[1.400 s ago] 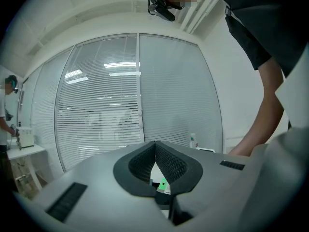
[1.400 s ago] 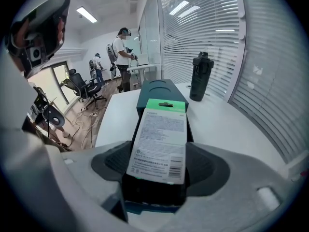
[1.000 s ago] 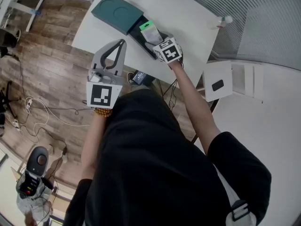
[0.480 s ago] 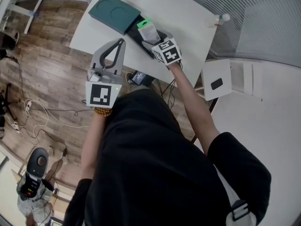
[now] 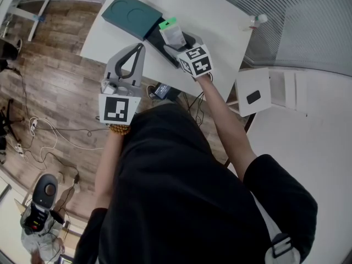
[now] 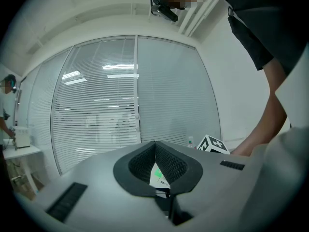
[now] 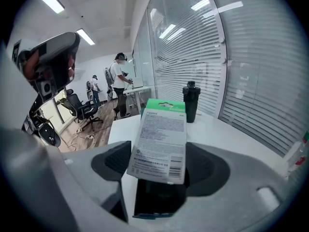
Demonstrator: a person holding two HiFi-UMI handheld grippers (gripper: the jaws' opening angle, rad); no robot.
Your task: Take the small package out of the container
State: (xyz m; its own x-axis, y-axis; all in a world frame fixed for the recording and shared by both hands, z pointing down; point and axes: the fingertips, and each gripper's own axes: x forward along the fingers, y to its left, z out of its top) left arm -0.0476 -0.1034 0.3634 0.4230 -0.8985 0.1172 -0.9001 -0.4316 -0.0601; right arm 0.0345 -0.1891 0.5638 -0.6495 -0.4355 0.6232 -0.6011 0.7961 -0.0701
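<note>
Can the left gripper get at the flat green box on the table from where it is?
Probably yes. The box lies ahead of the left gripper with nothing between; the right gripper holds the small package off to the side. The left jaws are together and must open first.

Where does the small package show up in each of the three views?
Head view: small package top centre, held in the right gripper.
Left gripper view: small package low centre, only a sliver showing.
Right gripper view: small package centre, clamped upright.
Shared landmark: the window blinds.
</note>
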